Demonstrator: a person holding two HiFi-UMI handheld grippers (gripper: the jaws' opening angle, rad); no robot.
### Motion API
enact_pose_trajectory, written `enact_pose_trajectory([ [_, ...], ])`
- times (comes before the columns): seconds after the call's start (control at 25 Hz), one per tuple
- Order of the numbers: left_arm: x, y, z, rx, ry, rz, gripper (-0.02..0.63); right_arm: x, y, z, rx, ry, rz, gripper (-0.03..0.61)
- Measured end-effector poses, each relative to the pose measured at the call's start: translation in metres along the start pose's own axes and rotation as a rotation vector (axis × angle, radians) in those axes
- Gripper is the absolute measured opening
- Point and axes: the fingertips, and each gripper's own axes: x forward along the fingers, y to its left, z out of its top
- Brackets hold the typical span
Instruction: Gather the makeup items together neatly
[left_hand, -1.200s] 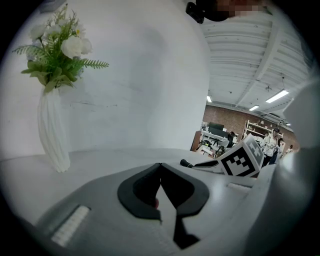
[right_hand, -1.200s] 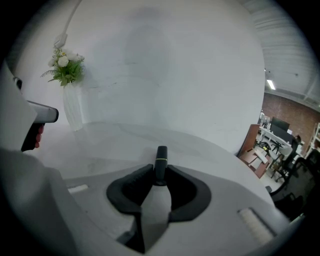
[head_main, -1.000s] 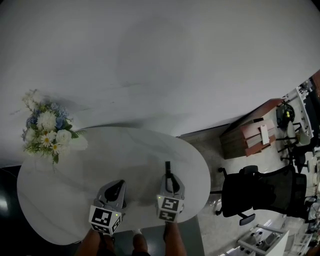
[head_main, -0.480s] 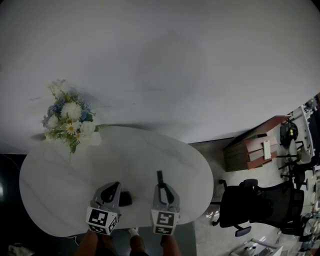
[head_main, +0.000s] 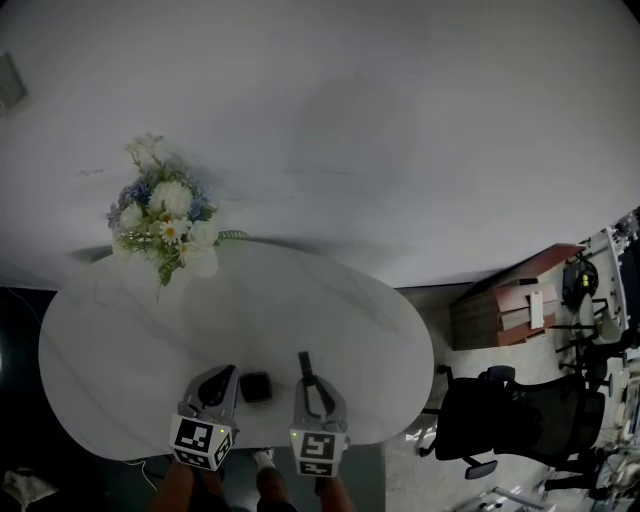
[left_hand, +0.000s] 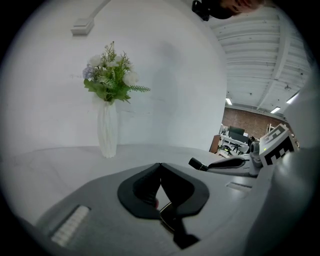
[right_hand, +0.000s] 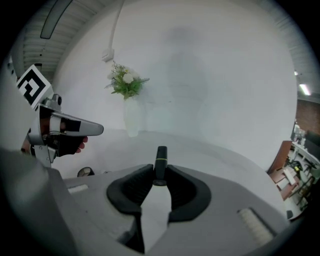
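Observation:
A slim black makeup tube (head_main: 303, 362) with a thin bright ring (right_hand: 160, 167) sticks out forward from my right gripper (head_main: 306, 380), which is shut on its lower end. A small black square compact (head_main: 256, 386) lies on the white oval table (head_main: 120, 330) between the two grippers, just right of my left gripper (head_main: 228, 373). The left gripper's jaws meet at their tips (left_hand: 160, 166), and I see nothing gripped there. From the left gripper view, the right gripper (left_hand: 235, 162) and the tube's tip (left_hand: 197, 163) show at the right. A small dark round item (right_hand: 85, 172) shows low on the table.
A white vase of flowers (head_main: 165, 215) stands at the table's far left edge against the white wall. A black office chair (head_main: 510, 415) and a brown cabinet (head_main: 510, 305) stand on the floor to the right of the table.
Both grippers have drawn back toward the table's near edge, the right one still holding the tube. The black compact has come into view beside the left gripper.

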Motion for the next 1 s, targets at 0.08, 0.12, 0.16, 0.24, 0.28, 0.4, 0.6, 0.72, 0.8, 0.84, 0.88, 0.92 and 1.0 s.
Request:
enact_pose_trajectory([
  [0.08,-0.005,0.001,-0.005,-0.005,0.000,0.006,0.011,-0.001,0.005,-0.007,-0.011,0.012,0.010,0.092],
  [0.12,-0.007,0.002,-0.007,-0.008,0.000,0.009,0.011,-0.001,0.008,-0.011,-0.015,0.021,0.015,0.092],
  [0.16,-0.009,0.002,-0.009,-0.011,0.001,0.012,0.011,-0.002,0.010,-0.015,-0.018,0.030,0.020,0.092],
  [0.24,-0.012,0.003,-0.014,-0.016,0.004,0.017,0.011,-0.001,0.014,-0.023,-0.027,0.048,0.027,0.092],
  [0.28,-0.014,0.004,-0.016,-0.019,0.006,0.020,0.011,-0.001,0.016,-0.027,-0.030,0.056,0.029,0.092],
  [0.4,-0.018,0.004,-0.023,-0.022,0.012,0.027,0.011,-0.002,0.022,-0.041,-0.033,0.084,0.039,0.092],
  [0.6,-0.025,0.005,-0.031,-0.029,0.017,0.035,0.011,0.000,0.027,-0.064,-0.031,0.123,0.041,0.093],
  [0.72,-0.029,0.006,-0.036,-0.031,0.021,0.039,0.011,0.001,0.028,-0.072,-0.027,0.129,0.038,0.094],
  [0.8,-0.032,0.006,-0.039,-0.032,0.024,0.043,0.011,0.002,0.028,-0.073,-0.024,0.125,0.035,0.094],
  [0.84,-0.033,0.007,-0.040,-0.032,0.025,0.044,0.011,0.003,0.027,-0.073,-0.023,0.123,0.034,0.094],
  [0.88,-0.035,0.007,-0.040,-0.033,0.026,0.046,0.011,0.003,0.027,-0.072,-0.024,0.123,0.032,0.094],
  [0.92,-0.035,0.008,-0.041,-0.033,0.026,0.048,0.011,0.004,0.027,-0.072,-0.025,0.123,0.030,0.094],
  [1.0,-0.037,0.008,-0.040,-0.034,0.023,0.049,0.011,0.004,0.027,-0.071,-0.026,0.122,0.027,0.094],
])
